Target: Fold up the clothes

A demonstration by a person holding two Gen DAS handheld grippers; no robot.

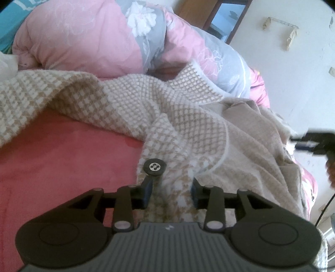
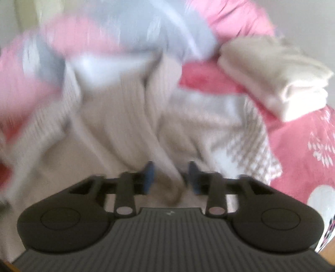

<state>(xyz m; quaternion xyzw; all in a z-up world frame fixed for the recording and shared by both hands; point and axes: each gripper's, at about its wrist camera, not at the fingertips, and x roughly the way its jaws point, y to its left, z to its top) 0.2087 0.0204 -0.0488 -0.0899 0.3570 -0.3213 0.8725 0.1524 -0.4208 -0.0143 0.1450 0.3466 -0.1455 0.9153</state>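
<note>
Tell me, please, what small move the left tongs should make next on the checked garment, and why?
Probably close. The left tongs straddle the checked garment's edge beside its black button, pads apparently not pressing, and the garment lies crumpled on the pink bedsheet, so it needs a firm pinch before spreading.

Left gripper (image 1: 170,191) and right gripper (image 2: 170,177) — jaws parted

We see a pink-and-grey floral quilt (image 1: 88,41) bunched up on the red bedsheet (image 1: 52,159), along its far edge. Behind the quilt there's a white wall (image 1: 293,73) with bits of tape stuck on it, and a wooden-framed opening (image 1: 226,18) just left of that wall. A teal patch (image 1: 10,21) shows at the quilt's far left; the right wrist view is motion-blurred, same quilt (image 2: 303,146) visible there.
</note>
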